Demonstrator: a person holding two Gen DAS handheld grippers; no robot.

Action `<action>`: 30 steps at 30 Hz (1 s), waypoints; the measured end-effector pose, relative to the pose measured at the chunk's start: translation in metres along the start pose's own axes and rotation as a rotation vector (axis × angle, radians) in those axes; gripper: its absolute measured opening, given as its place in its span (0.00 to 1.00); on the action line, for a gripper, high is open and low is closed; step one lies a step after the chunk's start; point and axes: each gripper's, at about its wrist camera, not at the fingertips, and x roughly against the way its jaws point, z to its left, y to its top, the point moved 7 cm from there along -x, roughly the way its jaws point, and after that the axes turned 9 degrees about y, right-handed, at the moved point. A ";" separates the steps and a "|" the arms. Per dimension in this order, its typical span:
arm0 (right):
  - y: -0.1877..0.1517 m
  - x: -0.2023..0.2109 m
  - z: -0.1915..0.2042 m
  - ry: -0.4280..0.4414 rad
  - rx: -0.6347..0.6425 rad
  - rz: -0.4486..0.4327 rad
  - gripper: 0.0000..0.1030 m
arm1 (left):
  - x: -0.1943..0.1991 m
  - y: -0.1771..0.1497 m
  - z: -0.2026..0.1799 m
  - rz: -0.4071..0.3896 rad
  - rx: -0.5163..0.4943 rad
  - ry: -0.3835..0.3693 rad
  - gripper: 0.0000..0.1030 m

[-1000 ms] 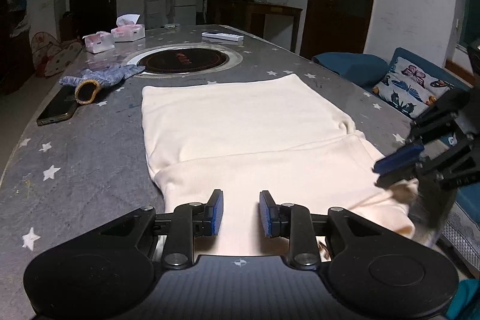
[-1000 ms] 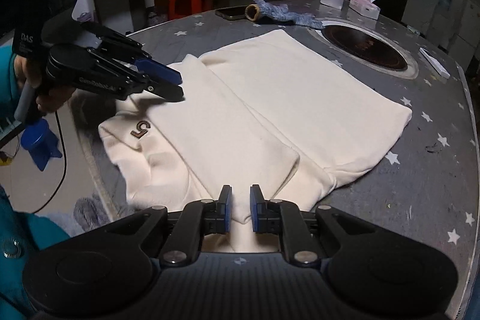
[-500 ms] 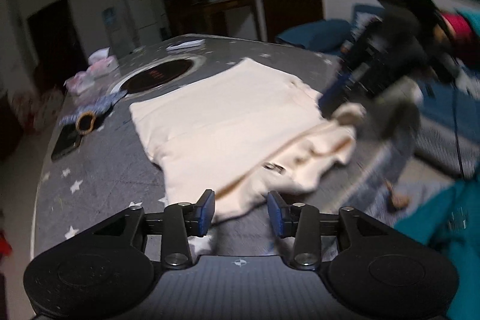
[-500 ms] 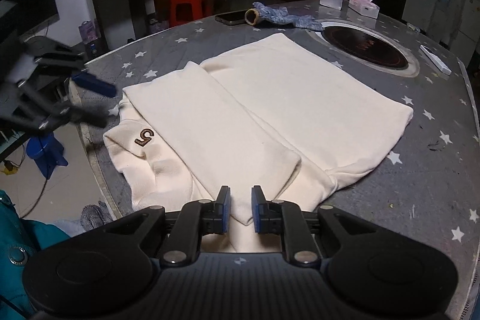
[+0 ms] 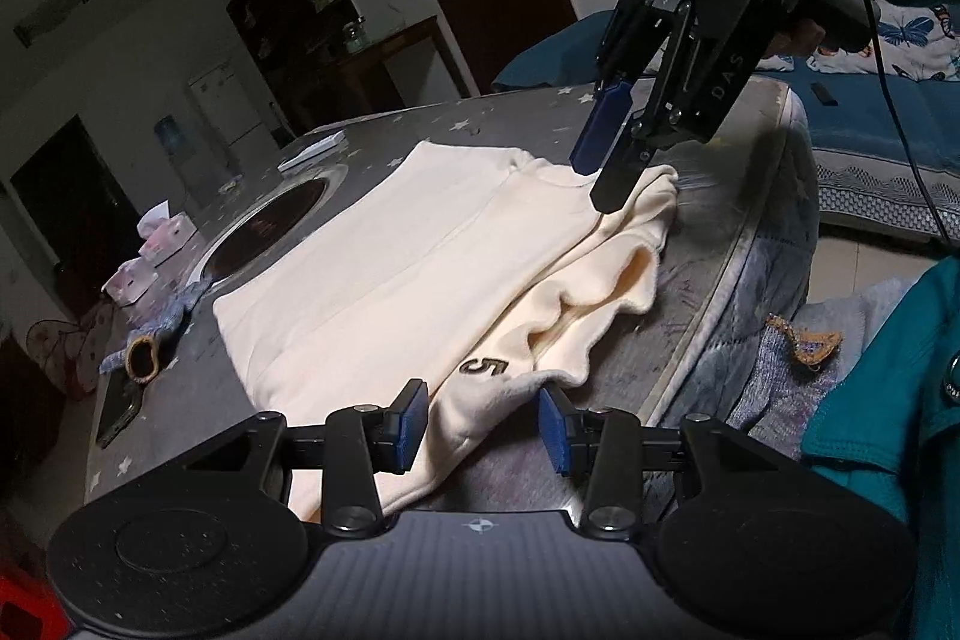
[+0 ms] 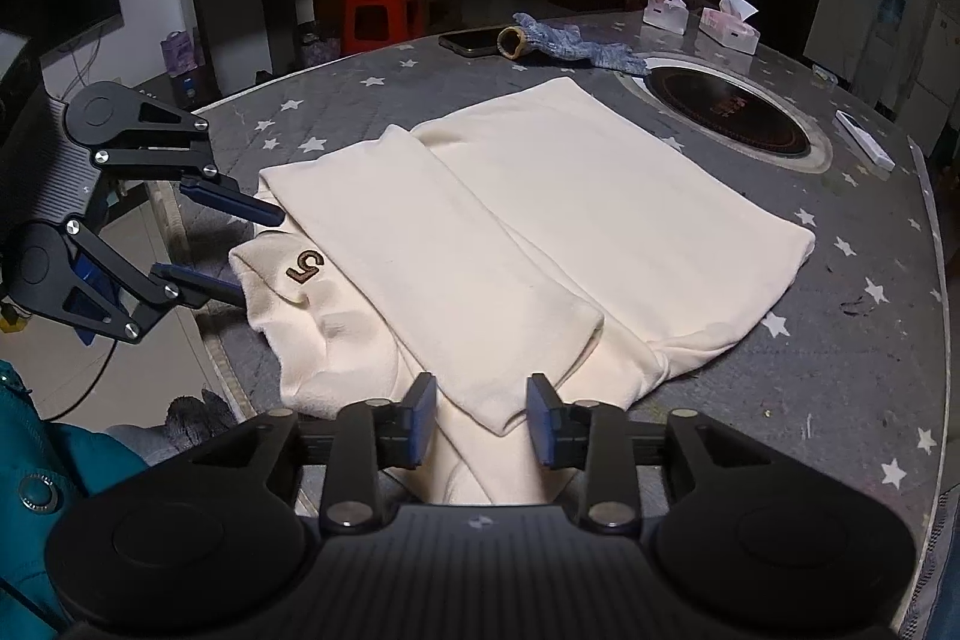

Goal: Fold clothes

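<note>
Fingers (image 5: 414, 424) apart, garment (image 5: 384, 280) marked "5", R gripper (image 5: 606, 160) "DAS"

Far across my star-patterned table (image 6: 840, 400) lie a phone (image 6: 468, 40), a blue sock (image 6: 576, 43) and two tissue boxes (image 6: 729, 31). A red stool (image 6: 384, 10) stands beyond its edge.

- A round table (image 6: 840, 400) carries everything, under a grey quilted cover printed with white stars.
- A dark round inset (image 6: 729, 118) with a pale ring sits near the tabletop's middle.
- A cream folded garment (image 6: 540, 232) with a "5" patch lies flat, reaching the near edge.
- By the far edge: a blue-grey knitted glove (image 6: 564, 43), a dark phone (image 6: 468, 39) touching its cuff, and two pink-white tissue boxes (image 6: 729, 28).
- A white remote (image 6: 864, 139) lies toward the right edge.
</note>
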 end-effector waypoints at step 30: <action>-0.007 -0.027 0.030 0.011 0.198 -0.050 0.24 | -0.029 0.019 0.050 0.018 0.301 -0.090 0.17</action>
